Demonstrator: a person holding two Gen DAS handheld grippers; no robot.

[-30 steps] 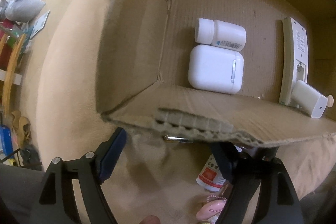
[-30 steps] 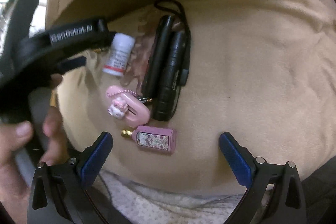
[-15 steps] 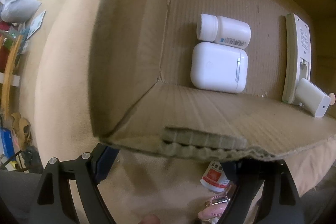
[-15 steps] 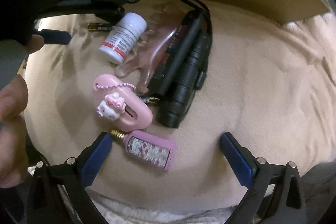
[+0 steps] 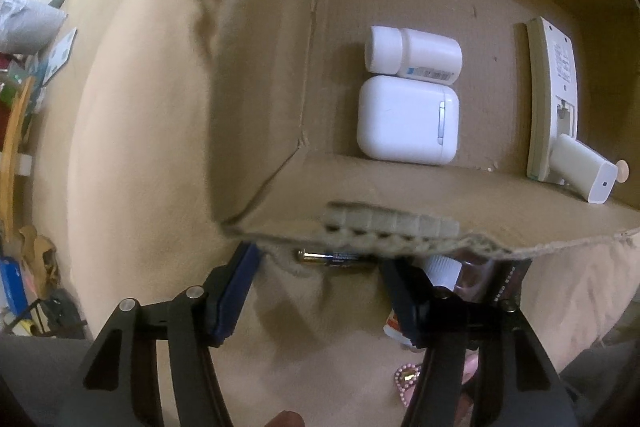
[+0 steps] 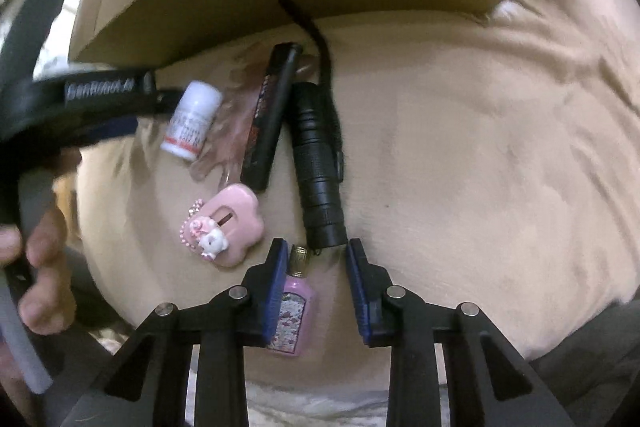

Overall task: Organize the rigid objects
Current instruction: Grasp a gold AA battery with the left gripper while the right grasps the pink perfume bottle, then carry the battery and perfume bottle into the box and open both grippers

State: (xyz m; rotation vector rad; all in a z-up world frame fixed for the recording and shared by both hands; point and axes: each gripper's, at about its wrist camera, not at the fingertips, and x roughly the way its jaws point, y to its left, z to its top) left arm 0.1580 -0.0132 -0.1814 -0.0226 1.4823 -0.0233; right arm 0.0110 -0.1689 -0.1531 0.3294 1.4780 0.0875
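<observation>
In the left wrist view my left gripper (image 5: 320, 261) points down at the beige blanket, just outside the cardboard box (image 5: 360, 195). A battery (image 5: 336, 261) lies between its closing jaws, half under the box edge, with a gap at the left pad. In the right wrist view a pink perfume bottle (image 6: 294, 311) lies between the closing jaws of my right gripper (image 6: 317, 249). The bottle rests against the left pad and stands apart from the right one. A black flashlight (image 6: 318, 163) ends just ahead of the fingertips.
Inside the box lie a white bottle (image 5: 412, 55), a white earbud case (image 5: 404, 119) and a remote (image 5: 552, 91). On the blanket are a red-banded pill bottle (image 6: 192, 121), a pink charm case (image 6: 232, 223) and a flat black item (image 6: 272, 115). A hand (image 6: 44, 267) holds the left gripper.
My right gripper moved over the perfume bottle and its jaws narrowed from wide open around it. My left jaws narrowed too, and the battery came into view between them.
</observation>
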